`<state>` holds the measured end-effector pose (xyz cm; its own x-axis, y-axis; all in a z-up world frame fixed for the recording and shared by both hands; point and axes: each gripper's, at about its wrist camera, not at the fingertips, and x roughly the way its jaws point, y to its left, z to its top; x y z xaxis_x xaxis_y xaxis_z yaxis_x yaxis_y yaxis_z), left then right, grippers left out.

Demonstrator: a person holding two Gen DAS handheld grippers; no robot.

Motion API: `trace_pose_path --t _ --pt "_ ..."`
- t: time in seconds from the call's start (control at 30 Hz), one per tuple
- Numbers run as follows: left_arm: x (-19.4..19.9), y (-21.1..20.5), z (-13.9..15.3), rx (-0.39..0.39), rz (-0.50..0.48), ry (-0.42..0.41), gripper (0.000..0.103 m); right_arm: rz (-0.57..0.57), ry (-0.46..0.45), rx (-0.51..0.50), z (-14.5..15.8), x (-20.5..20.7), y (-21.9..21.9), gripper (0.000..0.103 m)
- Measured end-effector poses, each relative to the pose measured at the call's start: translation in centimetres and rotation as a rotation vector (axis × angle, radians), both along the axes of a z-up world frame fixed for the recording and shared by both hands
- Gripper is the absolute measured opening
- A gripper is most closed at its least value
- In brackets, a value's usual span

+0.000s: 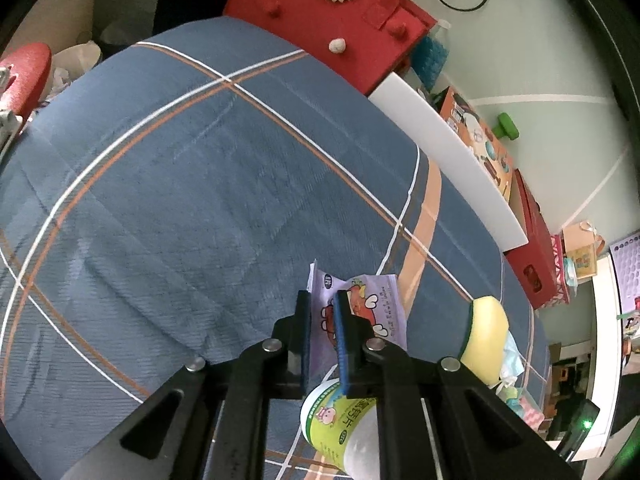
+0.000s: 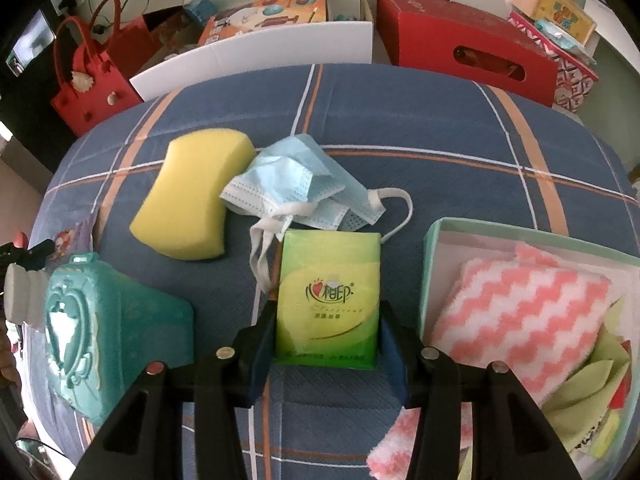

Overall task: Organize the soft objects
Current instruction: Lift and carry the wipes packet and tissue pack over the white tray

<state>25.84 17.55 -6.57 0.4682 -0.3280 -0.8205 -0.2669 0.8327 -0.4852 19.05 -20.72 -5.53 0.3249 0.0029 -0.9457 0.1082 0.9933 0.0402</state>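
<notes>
Sponge (image 2: pixel 188 204) touching face masks (image 2: pixel 296 188), tissue pack (image 2: pixel 328 300) just beside.

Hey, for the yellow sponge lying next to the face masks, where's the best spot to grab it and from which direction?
Probably take the yellow sponge across its narrowed middle, coming straight down from above. It lies flat on the plaid cloth with its broad face up, and the waist is the slimmest span for a claw. Its right end touches the blue face masks, so stay clear of that end.

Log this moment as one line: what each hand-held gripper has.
left hand-held gripper: shut on purple packet | right hand-held gripper: shut on green tissue pack | box: holds pink-white cloth
</notes>
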Motion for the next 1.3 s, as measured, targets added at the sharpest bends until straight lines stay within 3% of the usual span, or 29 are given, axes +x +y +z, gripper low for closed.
trace_pose_path --t 0.4,0.8,1.3 --pt "-1.2 0.8 3.0 0.03 0.032 -0.073 0.01 -0.008 -0.07 -0.001 3.2 -1.2 -0.5 0.05" --pt "-3.3 0.0 8.2 0.072 0.037 -0.199 0.01 -0.033 -0.125 0.017 5.0 -2.1 -1.6 0.05" --pt "-5.4 -7.1 12.8 0.076 -0.101 -0.336 0.01 -0.097 -0.238 0.006 9.4 -5.8 -4.5 0.05"
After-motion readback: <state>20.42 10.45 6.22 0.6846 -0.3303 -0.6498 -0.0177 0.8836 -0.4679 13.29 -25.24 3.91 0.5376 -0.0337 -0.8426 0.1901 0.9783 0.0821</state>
